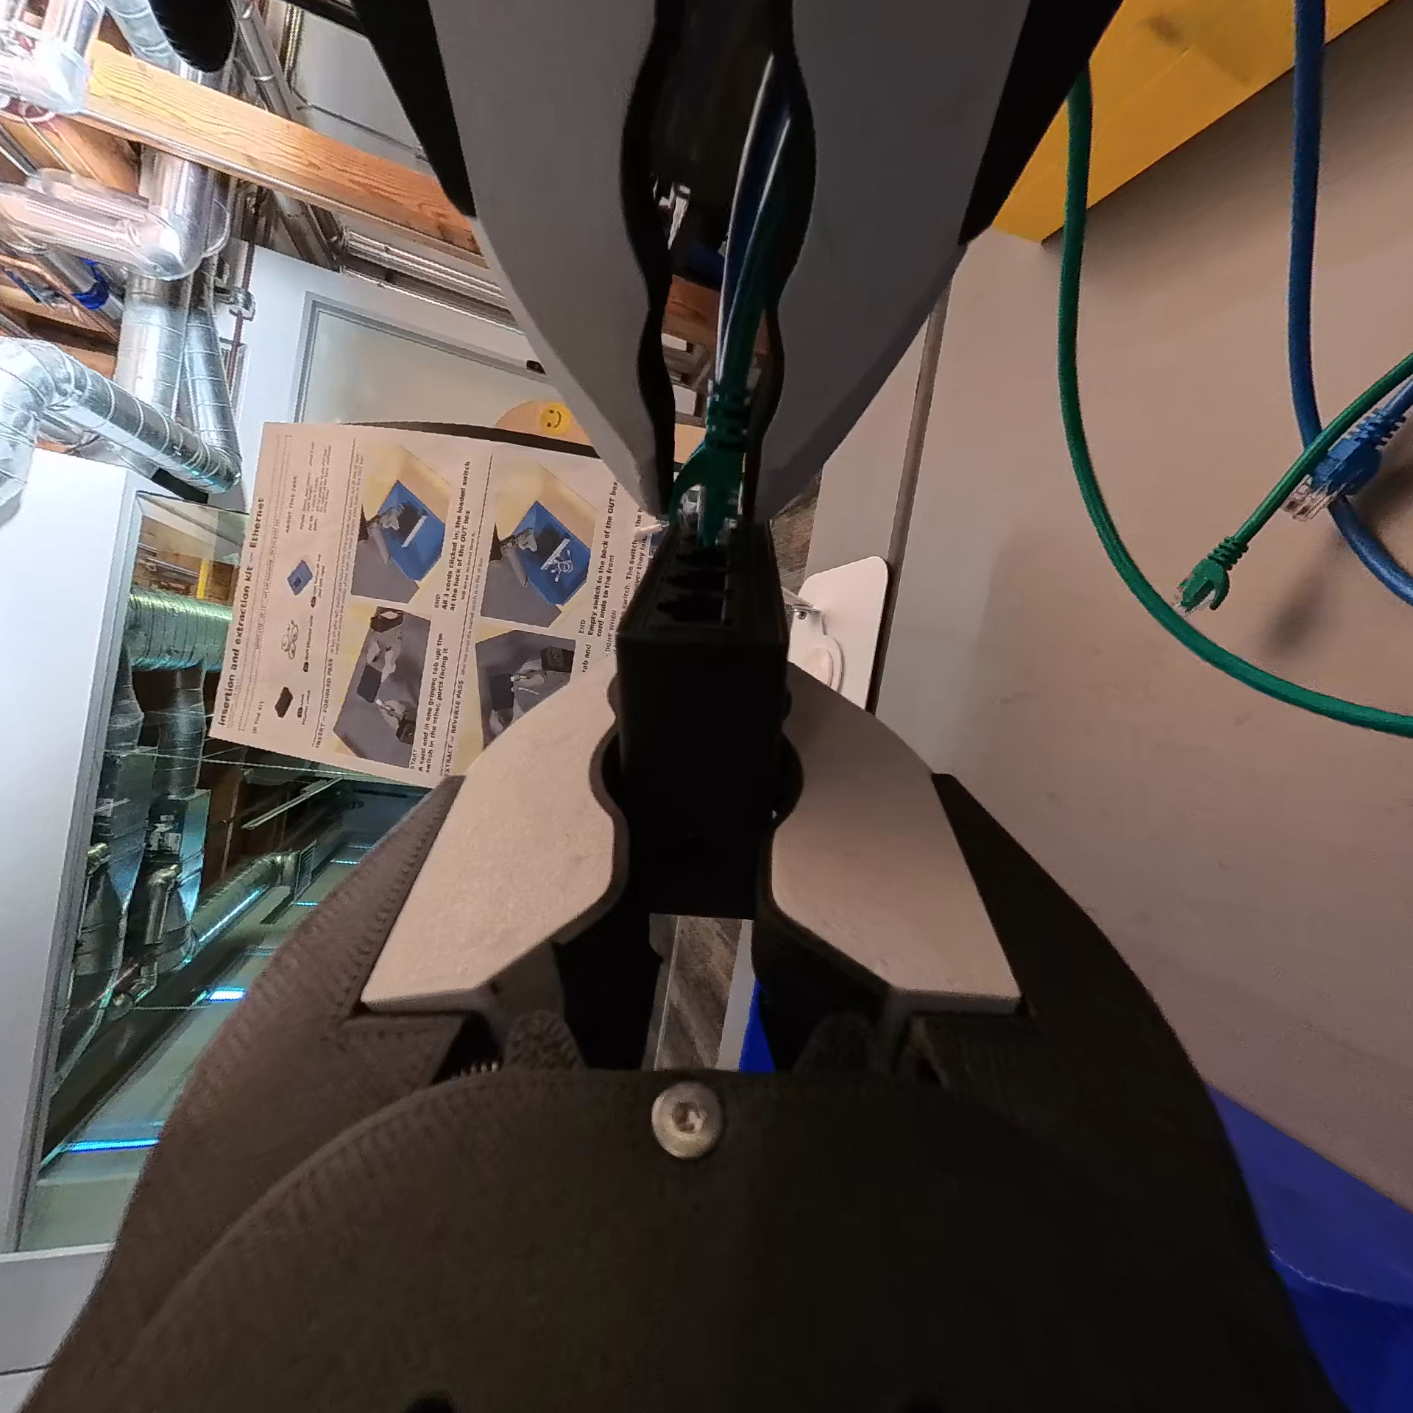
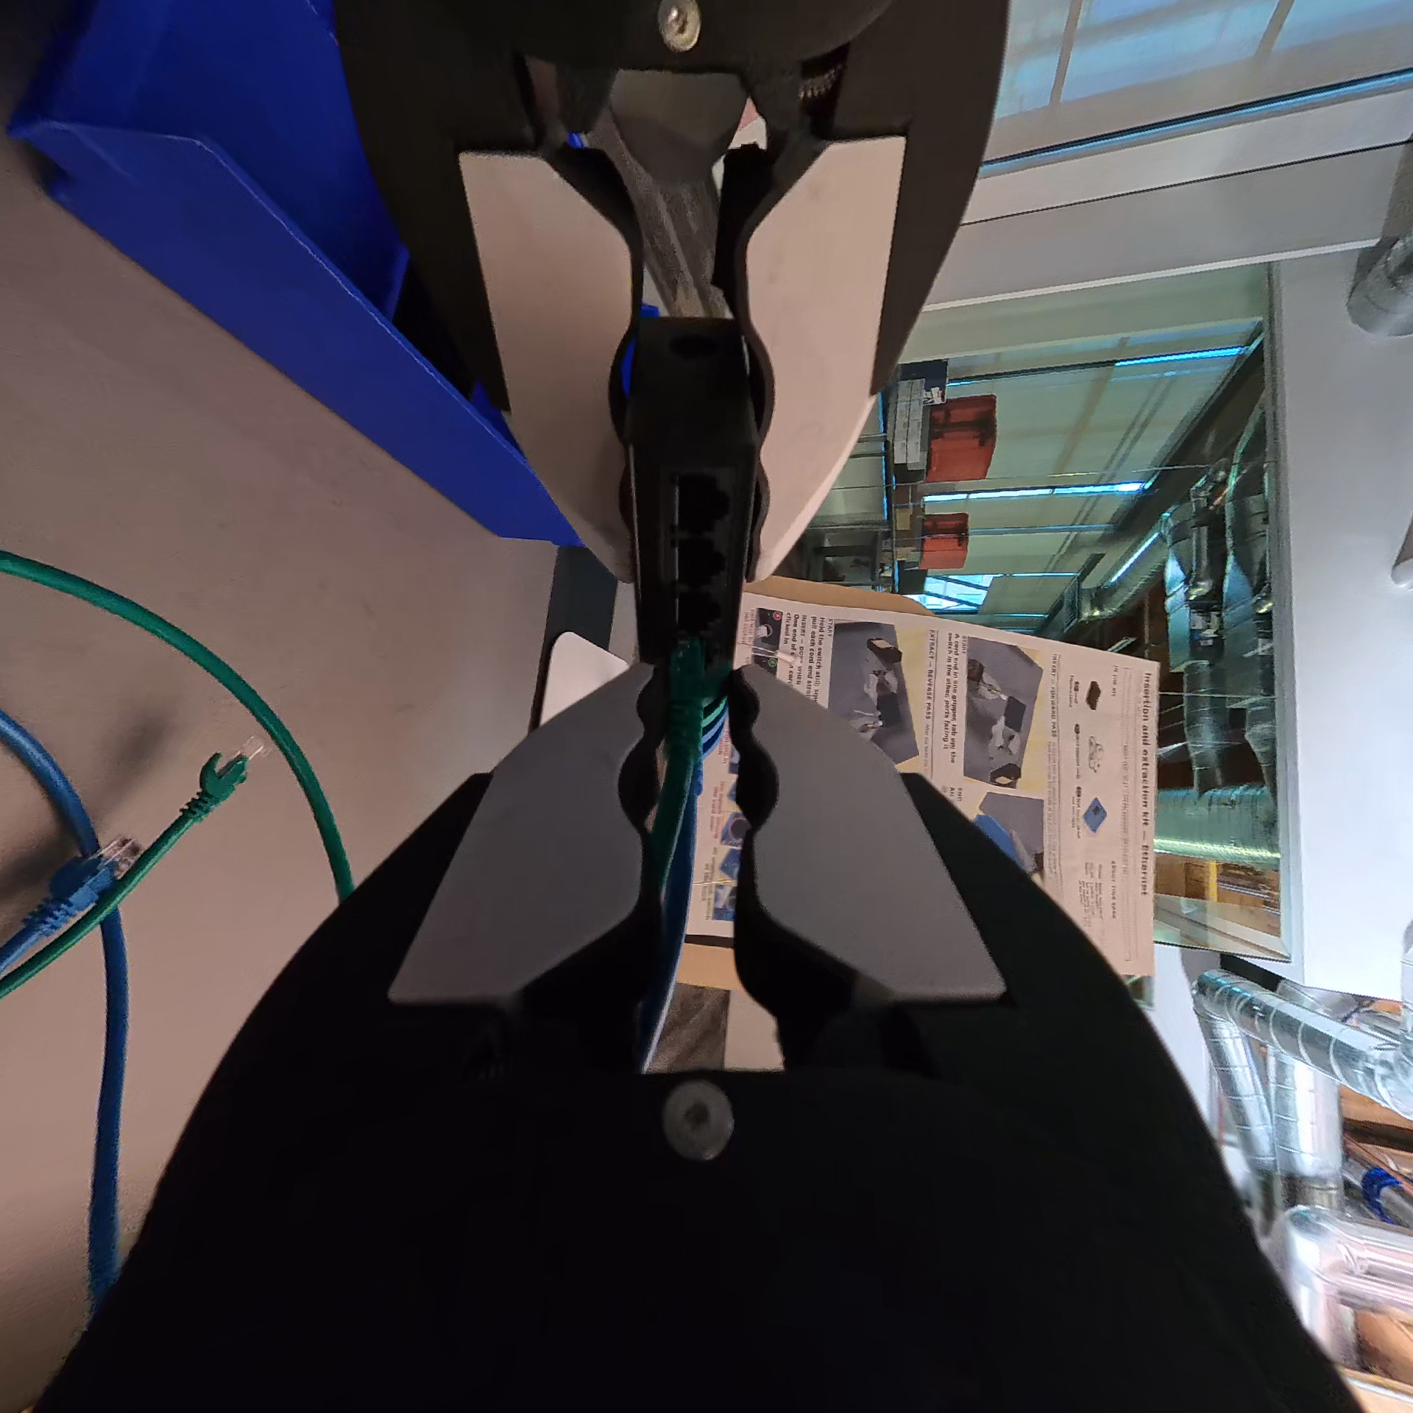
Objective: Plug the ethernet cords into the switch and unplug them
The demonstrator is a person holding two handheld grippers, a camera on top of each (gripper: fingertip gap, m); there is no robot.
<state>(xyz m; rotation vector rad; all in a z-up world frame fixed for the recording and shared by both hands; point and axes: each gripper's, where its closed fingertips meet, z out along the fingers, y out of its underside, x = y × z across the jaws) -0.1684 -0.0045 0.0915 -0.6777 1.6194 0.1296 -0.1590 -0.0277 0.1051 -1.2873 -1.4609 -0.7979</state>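
- Black ethernet switch (image 1: 700, 734) sits clamped between the left gripper (image 1: 700, 688) fingers, its port row facing the other gripper.
- Green ethernet cord (image 2: 684, 711) meets the end port of the switch, its plug at the socket; the right gripper (image 2: 692, 680) fingers stand narrowly apart around its boot, and whether they pinch it I cannot tell.
- Loose blue cord (image 2: 73, 891) and a second green plug (image 2: 222, 776) lie on the grey table (image 2: 321, 581), near a blue bin (image 2: 252, 252).
- Printed instruction sheet (image 1: 367, 596) stands behind.
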